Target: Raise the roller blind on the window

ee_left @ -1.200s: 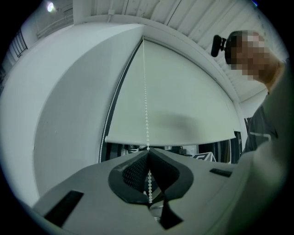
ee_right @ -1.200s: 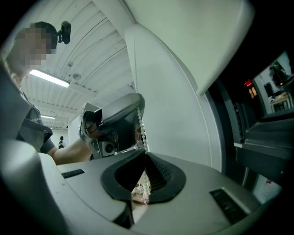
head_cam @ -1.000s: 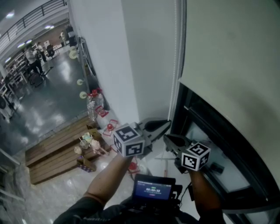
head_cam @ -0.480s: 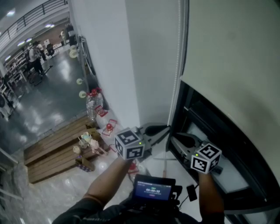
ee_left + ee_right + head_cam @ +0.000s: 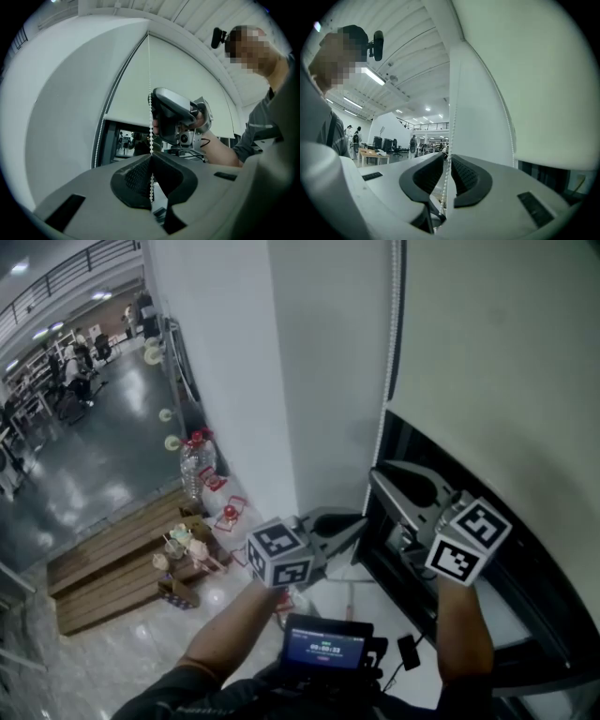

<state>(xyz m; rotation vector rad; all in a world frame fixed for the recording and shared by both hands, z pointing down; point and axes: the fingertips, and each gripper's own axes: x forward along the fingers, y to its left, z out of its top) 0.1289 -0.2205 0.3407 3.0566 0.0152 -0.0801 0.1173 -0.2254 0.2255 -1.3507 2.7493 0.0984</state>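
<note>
- The right gripper [image 5: 380,474] has gone up since a moment ago and is now higher than the left gripper [image 5: 359,519].
- Its jaws have just been opening. They are a little apart, and the bead chain [image 5: 449,140] hangs loose between them.
- The left gripper's jaws pinch the bead chain tight.
- The roller blind [image 5: 497,352] covers the top of the window [image 5: 539,568].
</note>
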